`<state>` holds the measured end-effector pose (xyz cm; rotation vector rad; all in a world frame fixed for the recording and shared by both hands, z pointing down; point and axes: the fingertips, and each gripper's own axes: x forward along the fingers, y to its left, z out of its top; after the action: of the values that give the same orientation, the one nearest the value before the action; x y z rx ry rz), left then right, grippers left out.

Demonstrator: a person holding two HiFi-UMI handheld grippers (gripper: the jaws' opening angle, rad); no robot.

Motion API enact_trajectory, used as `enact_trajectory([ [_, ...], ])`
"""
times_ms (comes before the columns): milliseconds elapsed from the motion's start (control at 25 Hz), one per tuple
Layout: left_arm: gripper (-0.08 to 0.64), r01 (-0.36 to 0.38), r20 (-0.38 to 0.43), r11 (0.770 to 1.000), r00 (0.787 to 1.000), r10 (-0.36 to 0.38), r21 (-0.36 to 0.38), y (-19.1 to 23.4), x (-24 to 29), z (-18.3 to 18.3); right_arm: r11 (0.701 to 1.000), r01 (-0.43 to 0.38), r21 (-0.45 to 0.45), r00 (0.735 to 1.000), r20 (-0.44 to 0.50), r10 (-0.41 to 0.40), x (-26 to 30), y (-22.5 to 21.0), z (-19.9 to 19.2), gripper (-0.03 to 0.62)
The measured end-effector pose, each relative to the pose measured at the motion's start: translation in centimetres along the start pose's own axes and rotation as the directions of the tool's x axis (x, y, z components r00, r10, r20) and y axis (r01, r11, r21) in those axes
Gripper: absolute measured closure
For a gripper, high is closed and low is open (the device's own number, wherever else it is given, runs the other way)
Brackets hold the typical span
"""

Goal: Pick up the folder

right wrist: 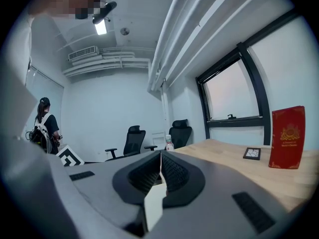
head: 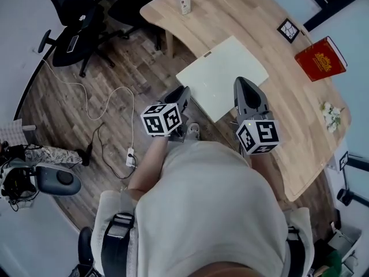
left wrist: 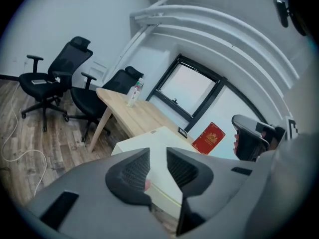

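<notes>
The left tongs [head: 183,91] and right tongs [head: 241,82] meet a cream-white flat rectangular folder [head: 222,74] overhanging the light wooden worktop [head: 242,22] in the head view; the left gripper view shows tongs slightly parted, gripping nothing; the right gripper view shows tongs clenched on the folder's edge.

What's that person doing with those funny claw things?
A person holds a gripper in each hand at a wooden table. The right gripper is pinched shut on the edge of the white folder, which sticks out past the table's edge. The left gripper is by the folder, jaws slightly apart, holding nothing.
</notes>
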<state>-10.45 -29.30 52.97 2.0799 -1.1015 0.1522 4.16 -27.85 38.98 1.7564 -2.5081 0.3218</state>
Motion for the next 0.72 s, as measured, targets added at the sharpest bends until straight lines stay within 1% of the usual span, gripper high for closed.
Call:
enact_trajectory([
  [40, 0.431, 0.017, -0.018, 0.999, 1.000, -0.018, -0.029, 0.3, 0.3, -0.4, 1.000, 0.007, 0.000, 1.000, -0.002, -0.007, 0.0, -0.1, -0.1, 0.574],
  [120, 0.335, 0.051, -0.050, 0.994, 0.997, -0.056, -0.099, 0.9, 1.0, -1.3, 1.000, 0.018, 0.003, 1.000, -0.006, -0.018, 0.0, -0.4, -0.3, 0.572],
  [240, 0.253, 0.065, -0.078, 0.980, 0.994, -0.080, -0.187, 2.0, 1.7, -2.5, 0.999, 0.032, 0.019, 0.999, -0.008, -0.032, 0.0, -0.7, -0.6, 0.574],
  [360, 0.201, 0.084, -0.077, 0.963, 0.991, -0.107, -0.255, 2.8, 2.2, -3.2, 0.998, 0.049, 0.030, 0.999, -0.010, -0.049, 0.0, -1.1, -0.7, 0.574],
  [400, 0.187, 0.104, -0.065, 0.951, 0.990, -0.129, -0.290, 2.9, 2.4, -3.3, 0.998, 0.054, 0.031, 0.998, -0.012, -0.054, 0.0, -1.1, -0.8, 0.574],
  [440, 0.178, 0.132, -0.049, 0.933, 0.986, -0.157, -0.335, 3.1, 2.6, -3.4, 0.998, 0.059, 0.032, 0.998, -0.015, -0.059, 0.0, -1.1, -0.9, 0.572],
  [520, 0.160, 0.180, -0.017, 0.886, 0.978, -0.207, -0.427, 3.5, 3.1, -3.7, 0.997, 0.066, 0.035, 0.998, -0.020, -0.066, 0.1, -1.3, -1.0, 0.574],
  [560, 0.158, 0.190, -0.008, 0.867, 0.976, -0.218, -0.461, 3.8, 3.4, -3.8, 0.997, 0.070, 0.038, 0.997, -0.021, -0.069, 0.1, -1.4, -1.0, 0.574],
  [640, 0.156, 0.185, -0.006, 0.844, 0.976, -0.218, -0.503, 4.4, 4.0, -4.3, 0.996, 0.080, 0.042, 0.997, -0.023, -0.079, 0.1, -1.6, -1.0, 0.574],
  [720, 0.152, 0.174, -0.018, 0.831, 0.976, -0.216, -0.529, 5.0, 4.6, -4.9, 0.995, 0.090, 0.045, 0.996, -0.025, -0.088, 0.1, -1.9, -1.1, 0.572],
])
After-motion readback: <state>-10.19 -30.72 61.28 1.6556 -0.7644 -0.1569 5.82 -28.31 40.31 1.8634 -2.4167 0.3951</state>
